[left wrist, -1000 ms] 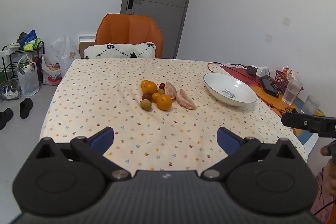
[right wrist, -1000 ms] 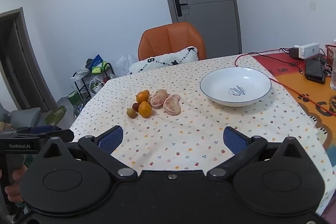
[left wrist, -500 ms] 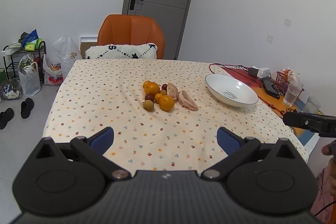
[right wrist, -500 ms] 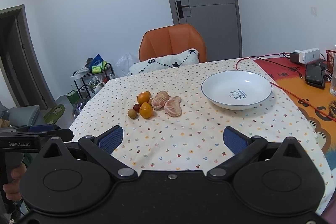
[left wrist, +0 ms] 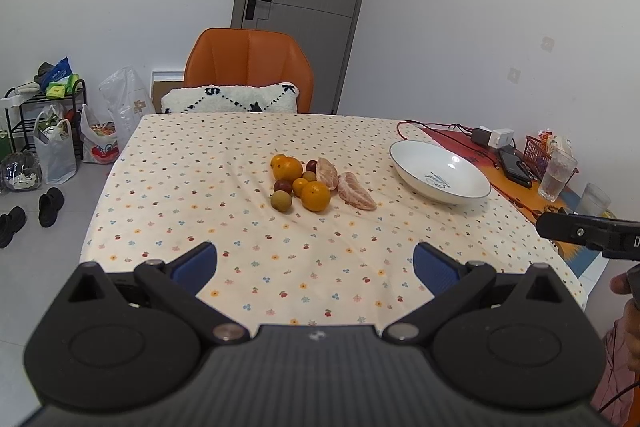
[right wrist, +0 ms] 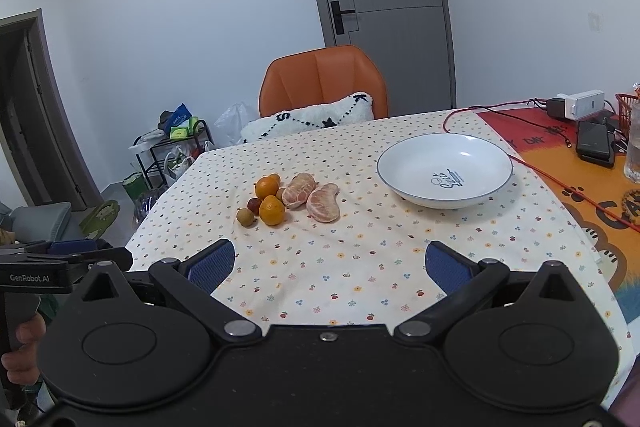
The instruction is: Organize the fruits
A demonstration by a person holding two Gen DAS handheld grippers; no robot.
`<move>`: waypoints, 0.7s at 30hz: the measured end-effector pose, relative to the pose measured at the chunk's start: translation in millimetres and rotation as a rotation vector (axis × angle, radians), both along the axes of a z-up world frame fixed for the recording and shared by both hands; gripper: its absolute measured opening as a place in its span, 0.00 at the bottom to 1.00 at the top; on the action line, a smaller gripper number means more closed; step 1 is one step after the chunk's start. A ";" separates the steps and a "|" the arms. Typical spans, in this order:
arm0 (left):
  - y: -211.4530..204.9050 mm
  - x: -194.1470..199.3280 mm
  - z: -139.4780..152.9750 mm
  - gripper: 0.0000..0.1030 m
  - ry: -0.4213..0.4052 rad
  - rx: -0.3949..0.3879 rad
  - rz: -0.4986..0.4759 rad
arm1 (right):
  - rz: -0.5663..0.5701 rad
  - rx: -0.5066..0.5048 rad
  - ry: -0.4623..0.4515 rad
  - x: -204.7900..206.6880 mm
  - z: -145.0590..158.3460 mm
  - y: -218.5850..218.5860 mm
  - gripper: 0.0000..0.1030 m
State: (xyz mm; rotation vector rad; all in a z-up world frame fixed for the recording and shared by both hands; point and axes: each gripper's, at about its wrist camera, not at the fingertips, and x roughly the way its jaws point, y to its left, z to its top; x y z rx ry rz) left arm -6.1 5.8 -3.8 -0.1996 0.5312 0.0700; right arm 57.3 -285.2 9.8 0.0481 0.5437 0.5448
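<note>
A small pile of fruit lies mid-table: oranges (left wrist: 315,196) (right wrist: 272,210), two peeled citrus halves (left wrist: 356,191) (right wrist: 323,202), dark red fruits (left wrist: 282,185) and a greenish-brown one (left wrist: 281,202) (right wrist: 245,217). An empty white bowl (left wrist: 440,172) (right wrist: 445,169) stands to their right. My left gripper (left wrist: 315,263) is open and empty above the near table edge. My right gripper (right wrist: 329,266) is open and empty too, well short of the fruit. Each gripper shows at the edge of the other's view, the right one (left wrist: 588,233) and the left one (right wrist: 60,259).
The table has a flowered cloth (left wrist: 224,163). An orange chair (left wrist: 248,67) with a cushion stands at the far side. A phone (right wrist: 595,143), power strip, red cable, basket and glass (left wrist: 557,175) sit at the right. Bags and a rack (left wrist: 44,115) stand on the floor left.
Both grippers have drawn back and risen slightly, so the fruit and bowl look a little farther away. Nothing on the table has moved.
</note>
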 end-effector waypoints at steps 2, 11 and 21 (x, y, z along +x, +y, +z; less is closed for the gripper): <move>1.1 -0.2 0.7 1.00 0.000 0.000 0.001 | 0.000 -0.001 0.001 0.1 -0.4 0.1 1.00; 5.5 0.9 5.0 1.00 -0.003 0.003 0.000 | -0.007 -0.003 0.000 1.3 -2.0 -1.2 1.00; -0.4 4.6 2.8 1.00 -0.007 0.000 -0.003 | -0.009 -0.008 -0.006 1.1 -2.0 -1.5 1.00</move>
